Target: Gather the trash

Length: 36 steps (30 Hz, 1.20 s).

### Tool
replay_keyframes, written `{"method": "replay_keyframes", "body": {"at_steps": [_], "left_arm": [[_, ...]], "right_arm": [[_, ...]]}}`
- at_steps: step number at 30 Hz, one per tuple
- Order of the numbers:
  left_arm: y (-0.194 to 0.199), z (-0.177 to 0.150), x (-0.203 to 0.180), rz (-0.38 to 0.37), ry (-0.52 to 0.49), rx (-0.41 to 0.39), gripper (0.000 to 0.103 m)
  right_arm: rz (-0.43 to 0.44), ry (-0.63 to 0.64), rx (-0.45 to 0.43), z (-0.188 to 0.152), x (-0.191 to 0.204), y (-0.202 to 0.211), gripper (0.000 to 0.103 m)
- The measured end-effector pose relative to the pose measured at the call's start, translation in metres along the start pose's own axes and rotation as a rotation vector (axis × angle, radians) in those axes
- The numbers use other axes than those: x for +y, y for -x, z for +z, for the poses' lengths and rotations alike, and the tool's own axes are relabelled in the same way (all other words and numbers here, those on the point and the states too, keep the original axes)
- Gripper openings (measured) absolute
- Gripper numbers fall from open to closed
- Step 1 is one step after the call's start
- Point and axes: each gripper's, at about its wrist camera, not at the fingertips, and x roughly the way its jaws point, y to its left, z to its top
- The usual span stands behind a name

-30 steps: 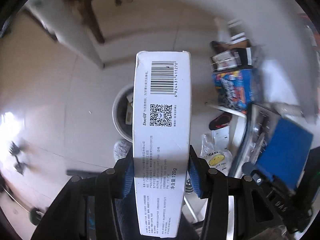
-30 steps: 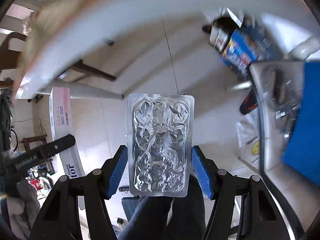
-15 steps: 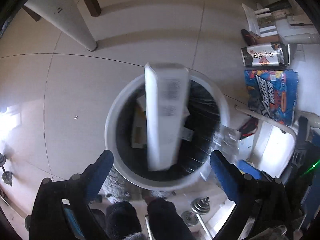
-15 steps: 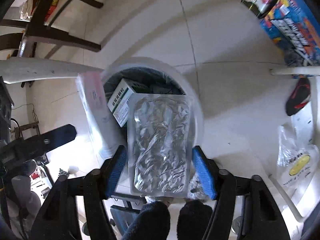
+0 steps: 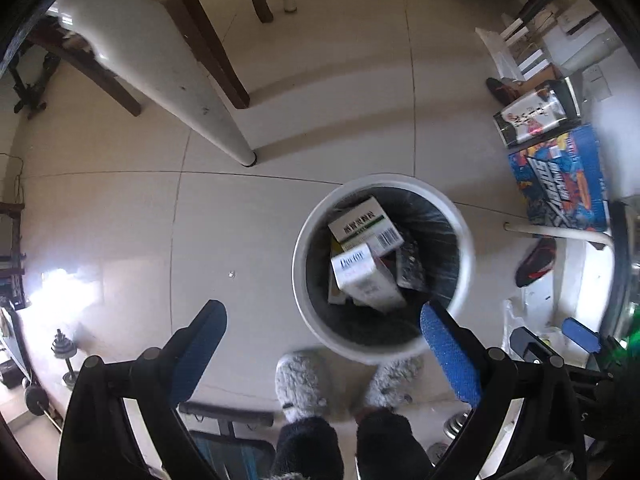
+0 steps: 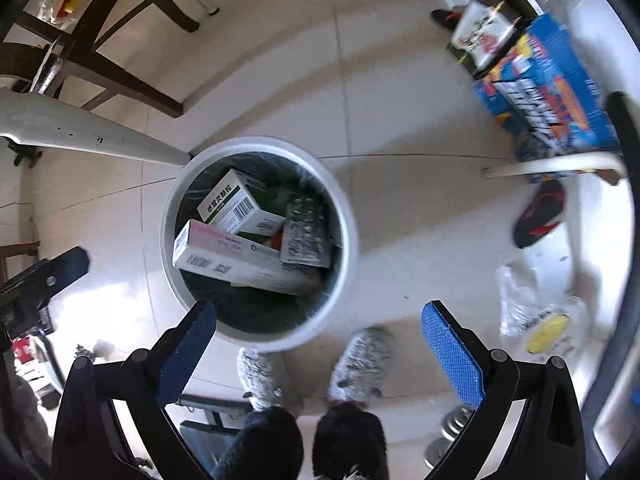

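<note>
Long carton (image 6: 240, 258) in bin (image 6: 348, 216): light, stiff, best pinched across narrow sides. Left gripper (image 5: 320, 344) spread, empty; right gripper (image 6: 320, 336) opening, empty.

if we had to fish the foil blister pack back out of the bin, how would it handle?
The foil blister pack looks thin and crinkled, so it is probably very light and would likely flex or buckle under a firm pinch. It leans on the long white box by the bin wall, so a nudge may slide it deeper. Shiny foil may be slippery.
</note>
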Motion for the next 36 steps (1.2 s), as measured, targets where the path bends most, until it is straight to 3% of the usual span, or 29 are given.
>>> {"method": "replay_keyframes", "body": {"at_steps": [5,16,27,36], "left_arm": [[0.069,-0.026,-0.012,-0.007,0.002,0.014,0.099],[0.258,-0.069,-0.025,-0.068,-0.042,-0.009,0.099],[0.426,-0.094,-0.024,-0.225,-0.088,-0.117,0.099],[0.507,-0.122,-0.018,-0.329,-0.097,-0.207,0.099]], "right_arm": [[-0.042,-0.005,-0.015,-0.018,-0.001,0.069,0.103],[-0.034,-0.019,-0.075,-0.072,0.011,0.291,0.103],[0.102,0.032,-0.182,-0.128,0.035,0.507,0.103],[0.203,0.057,-0.254,-0.162,0.034,0.609,0.103]]}}
